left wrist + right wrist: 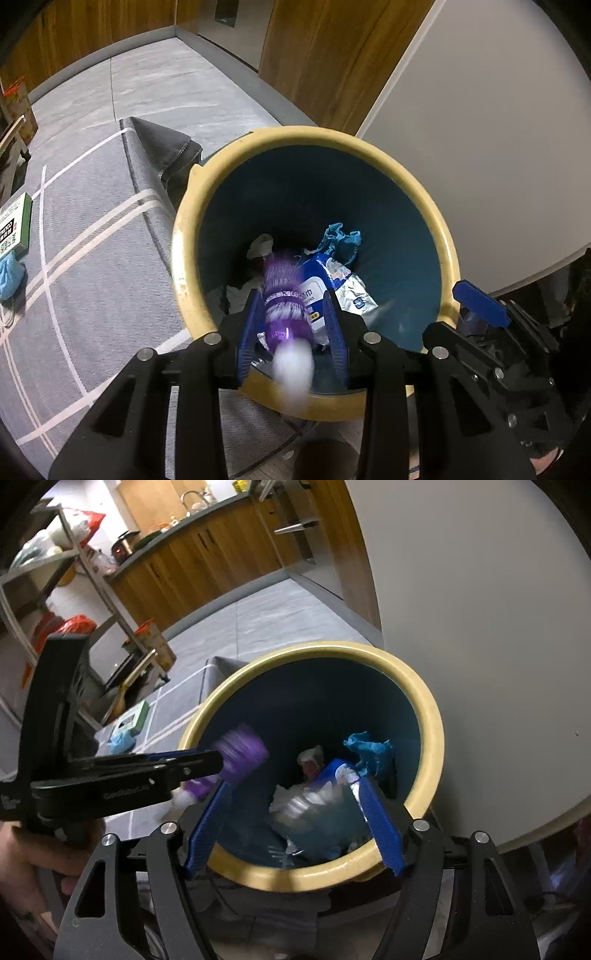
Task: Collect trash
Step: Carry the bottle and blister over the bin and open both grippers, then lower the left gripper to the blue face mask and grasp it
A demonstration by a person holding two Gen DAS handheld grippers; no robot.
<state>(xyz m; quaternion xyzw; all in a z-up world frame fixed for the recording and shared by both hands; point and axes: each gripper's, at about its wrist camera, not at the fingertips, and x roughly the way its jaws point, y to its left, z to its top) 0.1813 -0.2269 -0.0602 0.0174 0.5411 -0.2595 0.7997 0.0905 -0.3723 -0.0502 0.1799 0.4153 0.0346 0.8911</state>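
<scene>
A bin with a yellow rim (184, 236) (432, 716) and dark blue inside stands right under both grippers. It holds a blue-white wipes pack (332, 280), a crumpled blue wrapper (341, 238) (369, 753) and a white tissue (260, 245). My left gripper (291, 295) is shut on a purple bottle (284, 295) (240, 753) with a white cap, held over the bin's near-left rim; the bottle looks blurred. My right gripper (293, 784) stands wide open over the bin. A blurred clear plastic bottle (314, 812) lies between its fingers, apart from the left pad.
A round white table (480, 147) (480, 627) overhangs the bin on the right. A grey rug with white lines (92, 240) lies to the left, carrying a green box (16, 225) and a crumpled blue item (9, 275). A metal rack (74, 572) and wooden cabinets stand beyond.
</scene>
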